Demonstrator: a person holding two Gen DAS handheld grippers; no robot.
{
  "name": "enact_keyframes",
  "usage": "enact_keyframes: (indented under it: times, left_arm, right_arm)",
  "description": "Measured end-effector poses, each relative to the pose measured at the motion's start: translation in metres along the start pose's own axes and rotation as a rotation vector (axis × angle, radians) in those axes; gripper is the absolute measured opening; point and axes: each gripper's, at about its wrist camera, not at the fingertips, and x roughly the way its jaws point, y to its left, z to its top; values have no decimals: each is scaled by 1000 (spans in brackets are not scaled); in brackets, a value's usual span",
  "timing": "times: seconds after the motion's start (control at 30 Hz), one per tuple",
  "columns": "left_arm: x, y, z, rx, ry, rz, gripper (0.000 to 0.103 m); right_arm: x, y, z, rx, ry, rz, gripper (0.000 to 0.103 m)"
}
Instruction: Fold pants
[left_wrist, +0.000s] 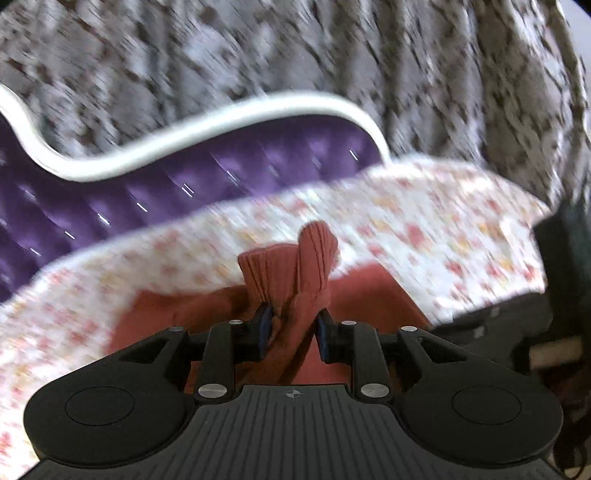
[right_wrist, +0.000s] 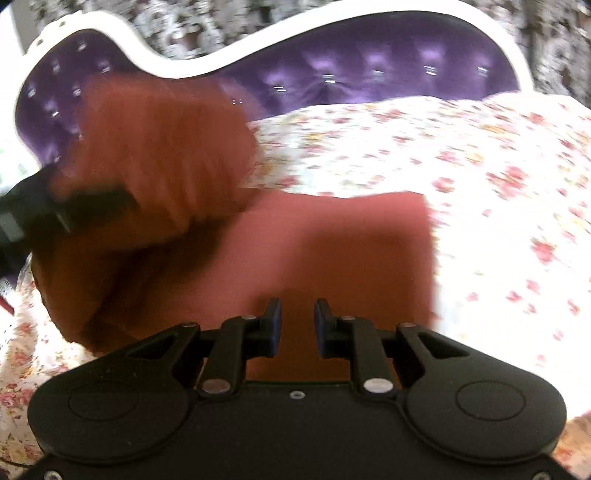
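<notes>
The rust-red pants (right_wrist: 332, 240) lie partly folded on the floral bedsheet (right_wrist: 480, 166). My left gripper (left_wrist: 293, 321) is shut on a bunched ribbed end of the pants (left_wrist: 295, 266) and holds it lifted above the bed. In the right wrist view the left gripper (right_wrist: 33, 214) shows at the far left, with the lifted fabric (right_wrist: 159, 147) blurred by motion. My right gripper (right_wrist: 297, 317) hovers low over the flat part of the pants, jaws slightly apart with nothing between them.
A purple tufted headboard (left_wrist: 184, 192) with a white frame stands at the far end of the bed; it also shows in the right wrist view (right_wrist: 369, 74). Patterned curtains (left_wrist: 258, 48) hang behind. A dark object (left_wrist: 565, 258) stands at the bed's right edge.
</notes>
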Motion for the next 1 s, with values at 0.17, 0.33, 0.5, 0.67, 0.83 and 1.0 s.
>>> enact_keyframes:
  times: [0.17,0.33,0.5,0.67,0.83,1.0]
  left_arm:
    - [9,-16,-4,15,15,8,26]
    - [3,-14,0,-9,14,5,28]
    - [-9,-24,1,76,-43,31,32]
    - [-29,-29,4,114,-153,-29,45]
    - [-31,-13,6,13,-139,-13,53]
    - [-16,38,-6,-212,-36,82,54]
  right_arm:
    - [-5,-20,-2,35,7,1,26]
    - [-8,-22,3,26,7,7,25]
    - [-10,-22,4,30,14,12,25]
    - [-15,-24,-1,24,15,8,25]
    - [-17,-25,0,20,20,8,25]
    - [-26,-28,2,26,11,-3,30]
